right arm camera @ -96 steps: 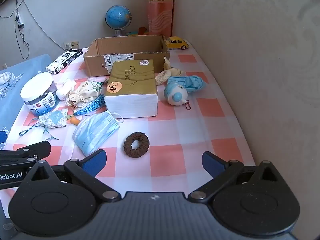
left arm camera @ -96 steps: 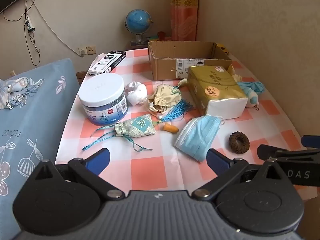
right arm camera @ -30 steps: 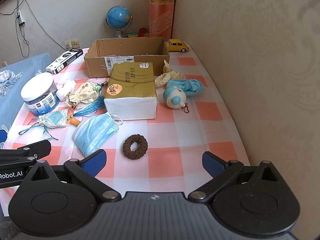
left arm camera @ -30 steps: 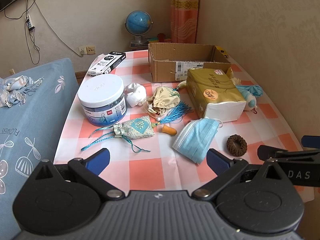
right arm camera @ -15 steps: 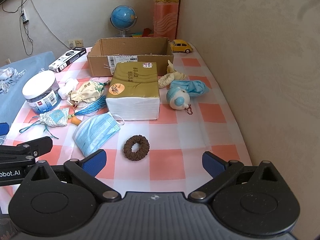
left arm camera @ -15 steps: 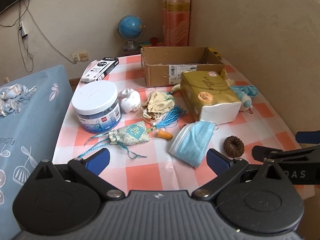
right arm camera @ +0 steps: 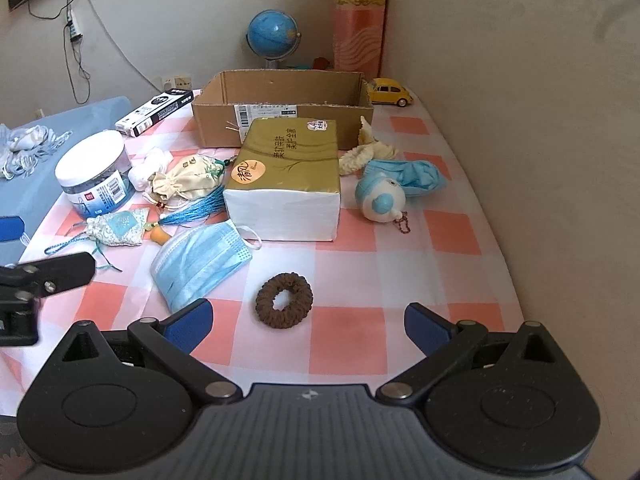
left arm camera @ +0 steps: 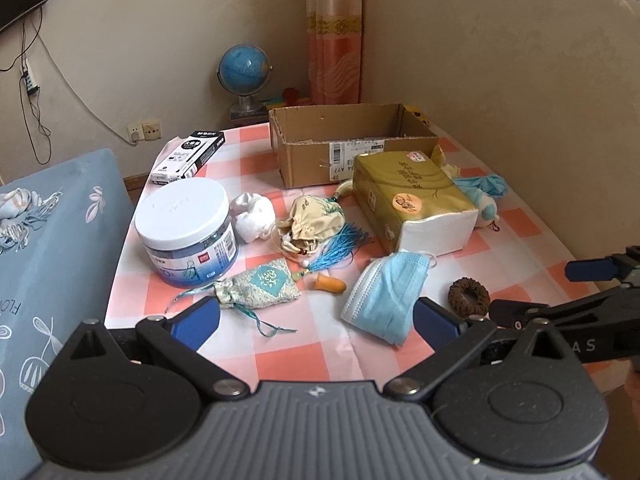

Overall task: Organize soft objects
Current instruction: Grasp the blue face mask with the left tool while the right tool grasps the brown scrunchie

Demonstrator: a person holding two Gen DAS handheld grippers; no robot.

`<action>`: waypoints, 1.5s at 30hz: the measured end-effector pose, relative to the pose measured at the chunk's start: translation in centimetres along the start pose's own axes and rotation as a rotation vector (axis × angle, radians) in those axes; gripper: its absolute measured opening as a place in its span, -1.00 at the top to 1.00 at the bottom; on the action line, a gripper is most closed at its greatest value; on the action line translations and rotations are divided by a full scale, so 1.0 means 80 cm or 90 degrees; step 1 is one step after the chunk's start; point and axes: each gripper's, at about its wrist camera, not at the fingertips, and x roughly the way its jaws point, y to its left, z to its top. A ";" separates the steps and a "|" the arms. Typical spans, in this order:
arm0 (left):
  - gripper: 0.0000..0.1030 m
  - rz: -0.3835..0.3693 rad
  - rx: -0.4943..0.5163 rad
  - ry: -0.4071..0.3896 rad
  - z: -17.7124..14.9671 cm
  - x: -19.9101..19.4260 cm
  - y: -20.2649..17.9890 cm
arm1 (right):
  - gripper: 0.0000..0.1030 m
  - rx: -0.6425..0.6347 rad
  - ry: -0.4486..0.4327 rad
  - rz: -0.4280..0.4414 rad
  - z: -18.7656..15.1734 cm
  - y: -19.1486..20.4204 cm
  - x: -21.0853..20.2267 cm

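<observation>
- Left wrist view: the left gripper [left arm camera: 314, 318] hovers over the near edge of the table [left arm camera: 320, 356], jaws wide and empty, with the teal sachet [left arm camera: 260, 286] just ahead of its left finger and the blue face mask [left arm camera: 386, 296] by its right.
- Toward the left edge stand a hard white-lidded jar [left arm camera: 186, 228] and a black pen box [left arm camera: 188, 156]; these are rigid and should probably stay put.
- Mid-table lie a white sock ball [left arm camera: 252, 216], a cream tassel pouch [left arm camera: 314, 222] and a gold tissue pack [left arm camera: 412, 204]. Behind them the open cardboard box [left arm camera: 344, 148] at the far edge looks the likely bin.
- Right wrist view: the right gripper [right arm camera: 308, 320] also has its jaws spread wide with nothing between them, the brown scrunchie [right arm camera: 284, 294] lying just ahead.
- To do this well, I would descend straight over the scrunchie, pinch one side of the ring, and lift clear of the mask's ear loop.
- Near the right edge sit a blue-white plush [right arm camera: 380, 202], a crumpled blue mask [right arm camera: 416, 174] and a yellow toy car [right arm camera: 390, 90].
- The checked tablecloth [right arm camera: 400, 256] is creased; a wall borders the right edge, a globe [right arm camera: 273, 34] stands beyond the far edge, and a blue bed [left arm camera: 48, 240] lies off the left edge.
</observation>
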 end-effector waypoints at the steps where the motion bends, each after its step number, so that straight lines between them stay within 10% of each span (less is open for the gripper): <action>1: -0.98 0.000 0.002 -0.002 0.000 0.000 0.001 | -1.00 -0.002 0.001 0.002 0.000 -0.001 0.003; 21: -0.98 -0.028 0.049 0.021 -0.003 0.038 0.012 | -0.56 -0.073 0.009 0.057 -0.011 0.009 0.069; 33: -0.98 -0.086 0.101 0.042 0.003 0.065 -0.011 | 0.10 -0.084 0.003 0.061 -0.007 0.005 0.077; 45: -0.85 -0.147 0.181 0.038 0.014 0.101 -0.043 | 0.06 -0.076 -0.001 0.055 -0.008 -0.013 0.077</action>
